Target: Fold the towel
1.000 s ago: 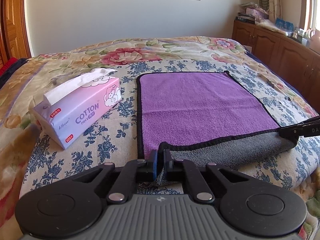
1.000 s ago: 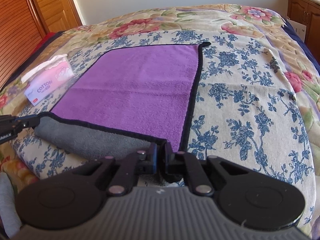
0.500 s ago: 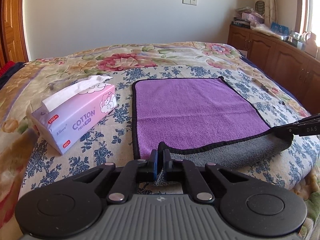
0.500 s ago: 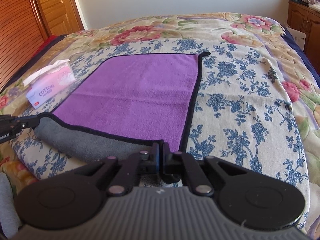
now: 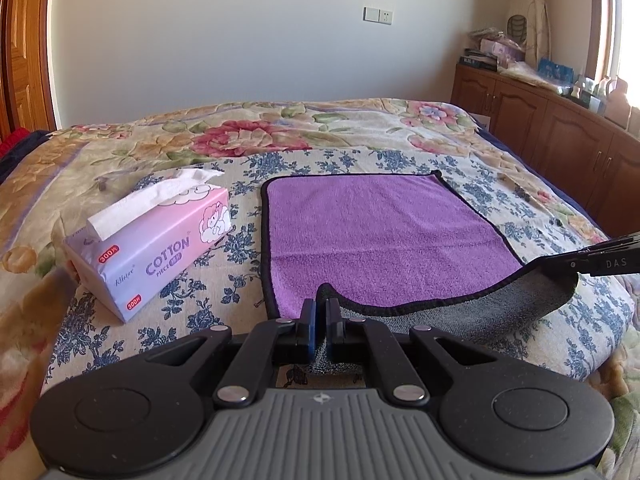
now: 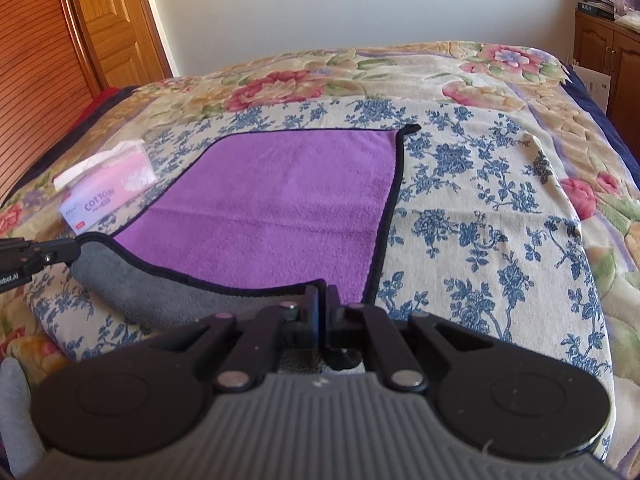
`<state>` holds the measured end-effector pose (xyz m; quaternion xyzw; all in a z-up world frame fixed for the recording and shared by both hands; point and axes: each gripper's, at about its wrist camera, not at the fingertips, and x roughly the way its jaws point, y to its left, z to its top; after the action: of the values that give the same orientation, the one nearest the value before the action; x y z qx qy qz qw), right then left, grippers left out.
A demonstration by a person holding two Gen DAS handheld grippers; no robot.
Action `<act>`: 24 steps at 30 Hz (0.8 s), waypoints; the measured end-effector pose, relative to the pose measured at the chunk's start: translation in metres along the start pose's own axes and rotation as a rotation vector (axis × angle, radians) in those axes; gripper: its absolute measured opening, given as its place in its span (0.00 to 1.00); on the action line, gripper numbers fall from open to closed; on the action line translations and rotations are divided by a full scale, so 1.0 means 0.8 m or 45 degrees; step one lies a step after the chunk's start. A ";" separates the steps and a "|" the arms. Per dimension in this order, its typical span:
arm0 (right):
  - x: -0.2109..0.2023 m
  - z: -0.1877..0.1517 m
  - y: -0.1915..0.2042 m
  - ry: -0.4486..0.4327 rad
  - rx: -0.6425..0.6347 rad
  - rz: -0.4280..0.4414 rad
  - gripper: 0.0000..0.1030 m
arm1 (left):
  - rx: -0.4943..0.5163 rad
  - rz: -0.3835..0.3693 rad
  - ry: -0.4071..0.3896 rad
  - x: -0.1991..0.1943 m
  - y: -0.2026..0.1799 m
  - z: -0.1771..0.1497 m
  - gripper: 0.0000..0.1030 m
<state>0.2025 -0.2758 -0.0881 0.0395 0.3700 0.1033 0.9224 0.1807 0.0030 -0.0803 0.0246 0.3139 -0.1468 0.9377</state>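
First fold barely begun

Left gripper (image 5: 319,312) and right gripper (image 6: 323,300) clamped on purple towel (image 5: 380,236) near corners, lifted beside tissue pack (image 5: 156,240); far edge unreached.

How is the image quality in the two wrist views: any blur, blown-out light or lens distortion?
Left wrist view: sharp, the tissue pack lettering legible; window overexposed at the right edge; wall and cabinets bow from the fisheye. Right wrist view: slightly softer, the tissue pack print fuzzier; the purple towel evenly lit, no glare; the door frame curves noticeably.
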 end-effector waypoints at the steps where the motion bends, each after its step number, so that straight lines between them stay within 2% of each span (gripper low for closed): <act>1: -0.001 0.000 0.000 -0.008 -0.001 0.002 0.04 | -0.001 -0.001 -0.004 -0.001 0.000 0.001 0.05; 24: -0.017 0.013 0.005 -0.128 -0.022 0.014 0.04 | -0.013 0.006 -0.104 -0.012 -0.002 0.012 0.04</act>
<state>0.1996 -0.2750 -0.0708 0.0388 0.3219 0.1094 0.9397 0.1789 0.0026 -0.0669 0.0146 0.2760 -0.1439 0.9502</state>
